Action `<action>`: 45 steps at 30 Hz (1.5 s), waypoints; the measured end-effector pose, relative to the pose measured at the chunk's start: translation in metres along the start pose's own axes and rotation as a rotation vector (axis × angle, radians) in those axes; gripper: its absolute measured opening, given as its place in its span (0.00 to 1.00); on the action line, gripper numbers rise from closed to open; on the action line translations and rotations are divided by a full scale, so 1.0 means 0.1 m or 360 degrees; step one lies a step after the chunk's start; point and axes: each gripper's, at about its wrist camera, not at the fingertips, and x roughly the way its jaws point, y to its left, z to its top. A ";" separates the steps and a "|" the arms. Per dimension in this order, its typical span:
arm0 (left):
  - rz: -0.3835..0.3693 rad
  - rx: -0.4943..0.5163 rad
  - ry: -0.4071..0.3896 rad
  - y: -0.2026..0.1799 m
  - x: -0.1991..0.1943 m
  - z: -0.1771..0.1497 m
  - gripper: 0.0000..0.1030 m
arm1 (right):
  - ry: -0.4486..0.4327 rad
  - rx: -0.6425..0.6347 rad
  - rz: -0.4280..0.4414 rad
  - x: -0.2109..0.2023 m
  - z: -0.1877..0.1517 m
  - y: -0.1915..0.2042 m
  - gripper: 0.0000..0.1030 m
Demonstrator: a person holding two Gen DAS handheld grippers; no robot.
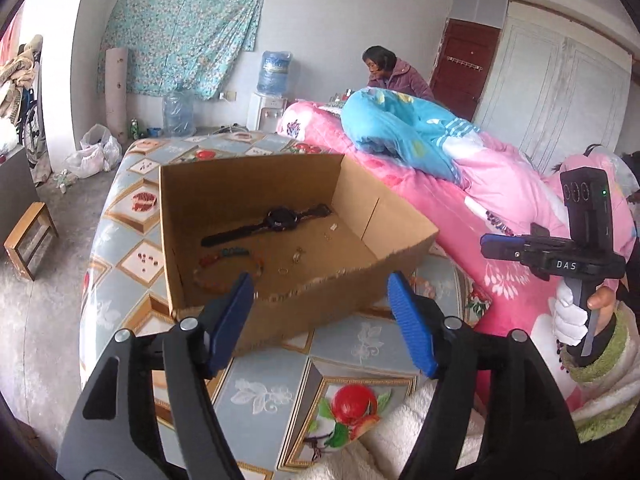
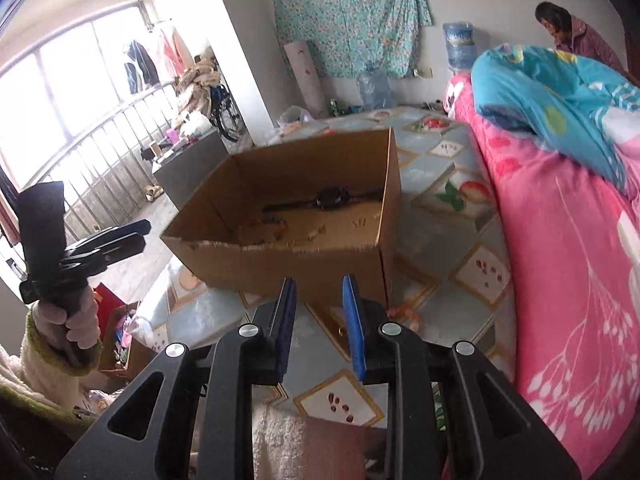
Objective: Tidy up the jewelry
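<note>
Ahead of the left gripper (image 1: 320, 288), between its two blue fingers (image 1: 404, 312) and a little beyond them: an open cardboard box (image 1: 224, 184) on a bed with a patterned sheet (image 1: 264, 384). Fingers spread wide, nothing between the pads, tips just short of the torn near wall of the box. On the box floor, past the fingertips: a black wristwatch (image 1: 280, 218) lying flat, nearer the left finger a bead bracelet (image 1: 228, 256) with orange and teal beads, and toward the right finger some small rings (image 1: 296, 256) and tiny pieces, too small to tell exactly. To the right of the fingers: a pink quilt (image 1: 500, 216) and a blue quilt (image 1: 400, 128).

Ahead of the right gripper (image 2: 320, 296): the same box, near wall just beyond the tips. Fingers here narrow, with a small empty gap, holding nothing. Far left of these fingers: a gloved hand (image 2: 80, 320) holding the other gripper, apart from the box.
</note>
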 end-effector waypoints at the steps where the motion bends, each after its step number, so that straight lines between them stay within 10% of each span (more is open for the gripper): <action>1: 0.0011 0.0001 0.0034 0.01 0.00 -0.09 0.66 | 0.0043 0.0022 0.0001 0.09 -0.08 -0.01 0.24; 10: 0.0338 0.0063 0.0323 -0.05 0.46 -0.75 0.72 | 0.0243 0.0022 -0.0169 0.88 -0.43 0.05 0.24; 26: 0.0402 -0.0091 0.0485 0.23 0.77 -0.96 0.72 | 0.0307 -0.0094 -0.0373 1.28 -0.45 0.14 0.10; 45: 0.0327 -0.0206 0.0469 0.27 0.77 -0.98 0.79 | 0.0380 -0.0264 0.0038 1.53 -0.57 0.88 0.10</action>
